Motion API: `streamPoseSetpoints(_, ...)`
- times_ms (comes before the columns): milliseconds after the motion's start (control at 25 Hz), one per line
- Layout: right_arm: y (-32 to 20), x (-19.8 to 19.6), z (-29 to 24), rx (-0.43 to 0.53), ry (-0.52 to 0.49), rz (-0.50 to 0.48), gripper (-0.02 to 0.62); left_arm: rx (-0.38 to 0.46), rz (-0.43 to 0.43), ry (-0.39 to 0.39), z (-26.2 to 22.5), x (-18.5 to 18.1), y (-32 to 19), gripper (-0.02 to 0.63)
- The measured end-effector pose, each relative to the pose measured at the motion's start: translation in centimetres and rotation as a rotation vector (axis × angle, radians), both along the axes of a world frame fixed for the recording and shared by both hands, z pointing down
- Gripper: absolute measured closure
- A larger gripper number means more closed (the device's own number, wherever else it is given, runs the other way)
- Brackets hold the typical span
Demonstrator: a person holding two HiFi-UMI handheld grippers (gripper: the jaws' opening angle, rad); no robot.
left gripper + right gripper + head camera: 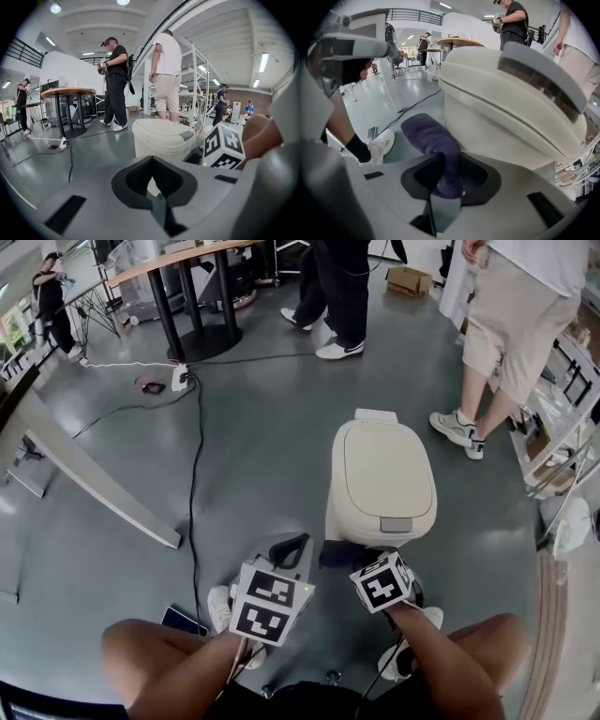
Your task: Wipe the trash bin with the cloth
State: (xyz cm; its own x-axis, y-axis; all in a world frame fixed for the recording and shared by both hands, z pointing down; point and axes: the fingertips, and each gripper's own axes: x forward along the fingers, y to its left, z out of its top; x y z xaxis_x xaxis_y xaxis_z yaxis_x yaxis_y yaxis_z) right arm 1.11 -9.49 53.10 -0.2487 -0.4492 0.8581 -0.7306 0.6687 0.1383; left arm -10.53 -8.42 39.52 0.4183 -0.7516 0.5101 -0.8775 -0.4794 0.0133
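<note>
Cream plastic trash bin (380,474) on grey floor (253,446), lid down, just beyond both grippers. Right gripper (449,164): fingers clamped on dark purple cloth (433,138), which is bunched low, just beside bin's near wall. Left gripper (151,164): fingers together, nothing between, near bin's left side.

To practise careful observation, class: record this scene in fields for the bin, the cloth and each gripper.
trash bin: cream, lid closed, standing on grey floor
cloth: dark purple, bunched, close to the bin's front wall
right gripper: shut on the cloth
left gripper: shut, holding nothing, aimed at the bin
wiping: contact with bin cannot be told
</note>
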Motion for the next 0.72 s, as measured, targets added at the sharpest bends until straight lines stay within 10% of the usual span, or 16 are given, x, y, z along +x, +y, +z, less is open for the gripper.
streamPoseSetpoints(720,-0.6,-1.3,1.8,-0.043,-0.112,0.080,0.492,-0.049,-0.015,0.032,1.3,-0.9,-0.3,0.609)
